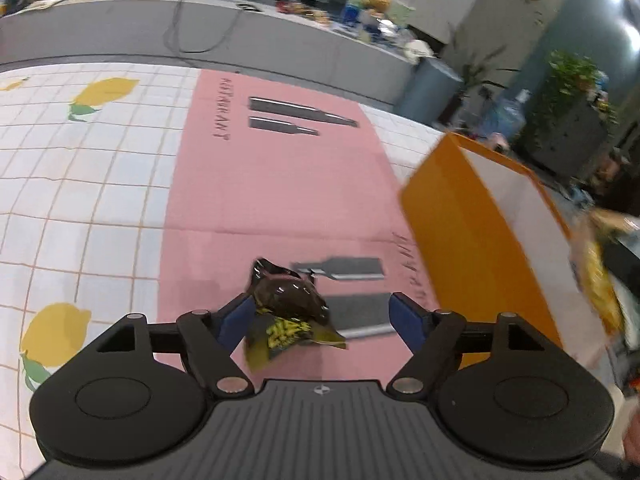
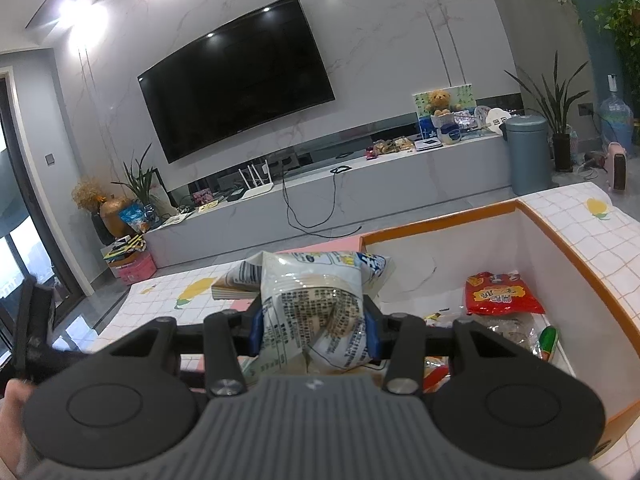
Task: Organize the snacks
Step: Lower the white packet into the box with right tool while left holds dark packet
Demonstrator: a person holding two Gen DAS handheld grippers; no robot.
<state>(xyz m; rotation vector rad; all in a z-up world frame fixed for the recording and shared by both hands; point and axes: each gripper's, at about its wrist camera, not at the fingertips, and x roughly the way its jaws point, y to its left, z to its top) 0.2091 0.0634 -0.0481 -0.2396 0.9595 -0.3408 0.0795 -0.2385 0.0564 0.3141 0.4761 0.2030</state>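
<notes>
My left gripper (image 1: 320,306) stands open wide above the pink placemat (image 1: 280,184). A small dark brown snack wrapper with a yellow end (image 1: 288,304) sits between the fingers, against the left blue pad (image 1: 234,320) and well apart from the right one. An orange box with white inner walls (image 1: 460,240) stands just to the right. In the right wrist view my right gripper (image 2: 314,320) is shut on a white printed snack packet (image 2: 312,300), held at the near-left corner of the orange box (image 2: 440,220). A red packet (image 2: 500,296), a green one (image 2: 546,342) and other snacks lie inside.
A white checked tablecloth with lemon prints (image 1: 80,200) covers the table under the placemat. Beyond the table are a grey TV bench (image 2: 360,184), a wall TV (image 2: 236,76), a grey bin (image 2: 526,152) and potted plants. A hand (image 2: 12,408) shows at the lower left.
</notes>
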